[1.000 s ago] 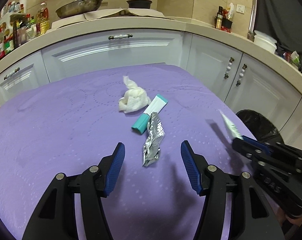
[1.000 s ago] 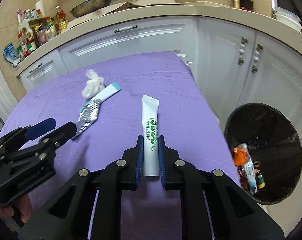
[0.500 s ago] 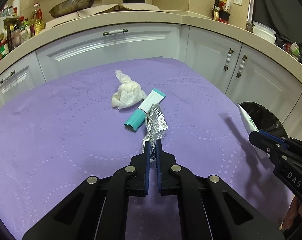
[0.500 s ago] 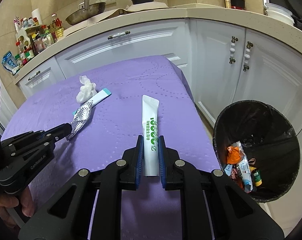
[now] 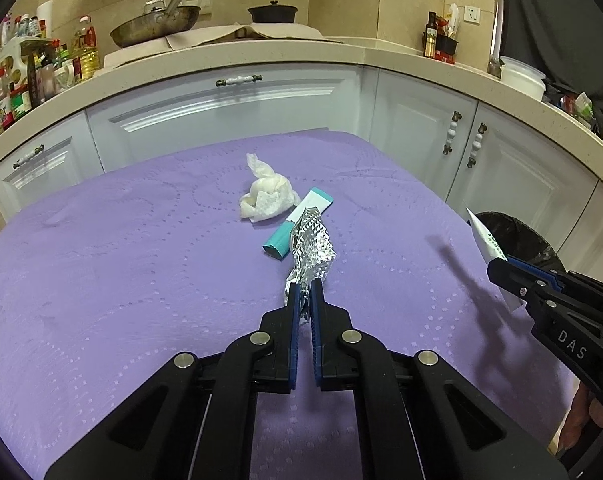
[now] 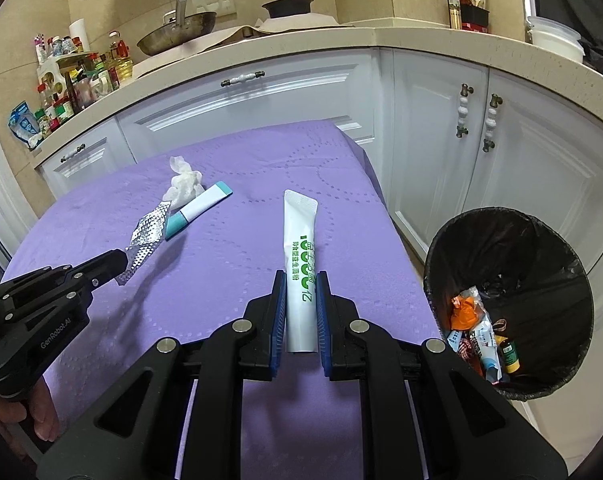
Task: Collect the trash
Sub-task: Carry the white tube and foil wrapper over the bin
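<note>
My left gripper [image 5: 306, 290] is shut on a crumpled silver foil wrapper [image 5: 311, 250] and holds it just above the purple table cloth [image 5: 121, 280]; the wrapper also shows in the right wrist view [image 6: 145, 240]. My right gripper [image 6: 300, 280] is shut on a white tube with green print [image 6: 300, 256], held above the table's right side. A white and teal tube [image 5: 297, 224] and a crumpled white tissue [image 5: 267, 196] lie on the cloth beyond the foil. A black-lined trash bin [image 6: 509, 304] with several wrappers inside stands on the floor right of the table.
White kitchen cabinets [image 5: 229, 108] and a beige counter [image 5: 261, 52] with a pan, a pot and bottles run behind and to the right of the table. The table's right edge [image 6: 397, 240] drops off beside the bin.
My left gripper closed on the foil wrapper and lifted it slightly off the cloth. My right gripper, still holding the white tube, shifted right toward the bin.
</note>
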The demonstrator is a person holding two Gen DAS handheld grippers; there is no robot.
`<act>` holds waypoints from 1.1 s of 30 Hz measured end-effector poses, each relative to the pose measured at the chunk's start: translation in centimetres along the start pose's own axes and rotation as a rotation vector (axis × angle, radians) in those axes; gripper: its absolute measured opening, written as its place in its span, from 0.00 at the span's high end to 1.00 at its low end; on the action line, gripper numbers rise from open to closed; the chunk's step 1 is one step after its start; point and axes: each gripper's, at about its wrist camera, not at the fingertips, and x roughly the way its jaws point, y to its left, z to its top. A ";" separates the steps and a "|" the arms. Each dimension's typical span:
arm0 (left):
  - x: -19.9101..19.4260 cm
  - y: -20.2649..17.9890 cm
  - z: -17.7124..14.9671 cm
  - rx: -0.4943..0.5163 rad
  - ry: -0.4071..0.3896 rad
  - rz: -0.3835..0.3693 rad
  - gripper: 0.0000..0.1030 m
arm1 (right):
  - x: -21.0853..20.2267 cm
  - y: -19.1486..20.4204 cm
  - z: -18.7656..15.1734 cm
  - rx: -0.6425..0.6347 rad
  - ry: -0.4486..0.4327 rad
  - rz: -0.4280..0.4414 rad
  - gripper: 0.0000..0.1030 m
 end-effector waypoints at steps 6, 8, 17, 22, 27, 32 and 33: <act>-1.5 -0.7 0.0 0.013 -0.035 0.002 0.94 | -1.2 0.1 -0.1 -0.004 -0.020 -0.003 0.86; -1.9 -1.0 0.0 0.019 -0.042 -0.002 0.94 | -1.6 0.0 -0.1 -0.004 -0.027 -0.006 0.86; -3.3 -3.0 0.1 0.043 -0.066 -0.027 0.94 | -3.9 -1.7 -0.5 0.020 -0.063 -0.041 0.86; -3.7 -4.6 0.2 0.064 -0.079 -0.054 0.94 | -5.1 -3.8 -0.9 0.045 -0.080 -0.078 0.86; -3.8 -7.2 0.6 0.094 -0.091 -0.094 0.94 | -6.3 -6.5 -1.5 0.083 -0.095 -0.123 0.86; -3.4 -10.0 0.8 0.129 -0.094 -0.137 0.94 | -7.4 -9.1 -2.0 0.115 -0.109 -0.169 0.86; -3.4 -10.4 0.9 0.134 -0.094 -0.144 0.94 | -7.7 -9.9 -2.1 0.125 -0.113 -0.182 0.86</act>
